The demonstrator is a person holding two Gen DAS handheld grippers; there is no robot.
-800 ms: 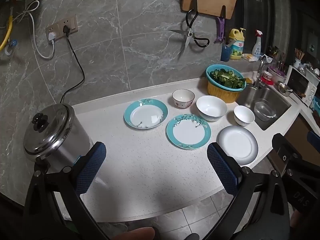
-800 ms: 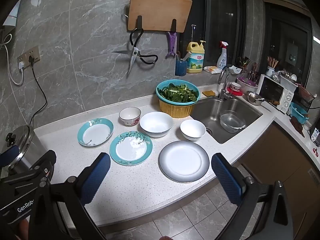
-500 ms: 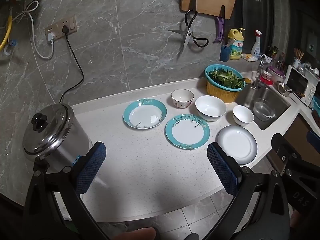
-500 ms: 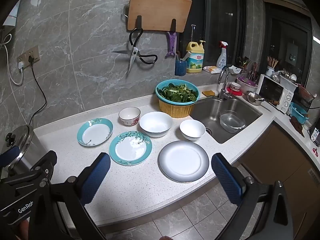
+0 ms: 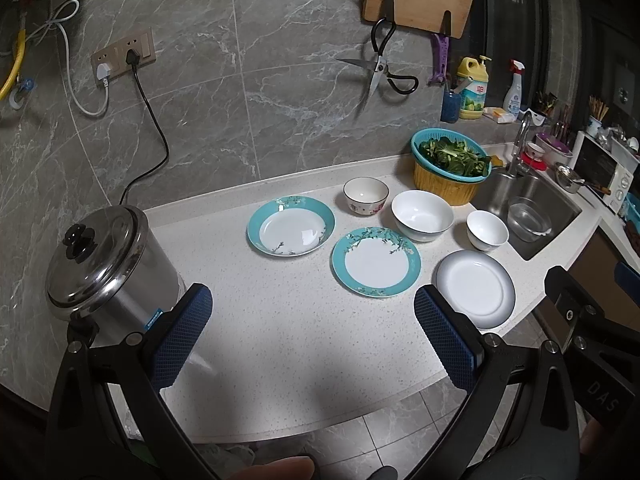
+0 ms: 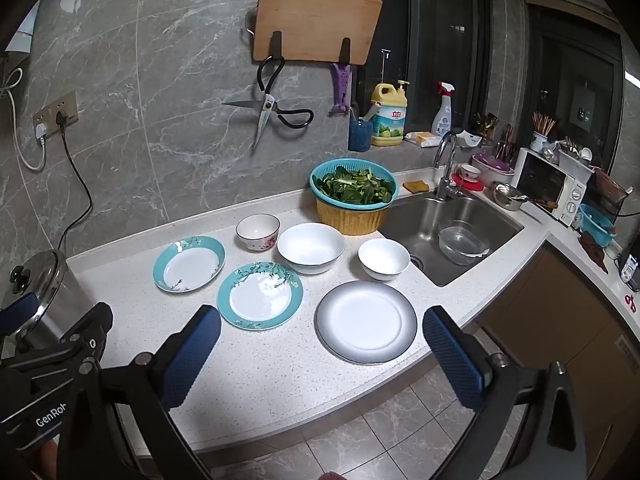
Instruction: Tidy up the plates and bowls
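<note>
On the white counter lie two teal-rimmed plates, a far one [image 5: 290, 225] [image 6: 189, 263] and a near one [image 5: 376, 261] [image 6: 260, 295], and a grey-rimmed white plate [image 5: 475, 288] [image 6: 366, 321]. Behind them stand a flowered small bowl [image 5: 365, 196] [image 6: 258, 232], a large white bowl [image 5: 422, 215] [image 6: 311, 247] and a small white bowl [image 5: 487, 230] [image 6: 383, 259]. My left gripper [image 5: 312, 336] is open and empty above the counter's front. My right gripper [image 6: 320, 354] is open and empty, in front of the grey-rimmed plate.
A steel pot with lid [image 5: 100, 260] stands at the counter's left. A teal colander of greens on a yellow basket [image 6: 354, 196] sits beside the sink [image 6: 452, 228], which holds a glass bowl. Scissors and a cutting board hang on the wall.
Both grippers have shifted only slightly; the dishes have not moved and both grippers stay open.
</note>
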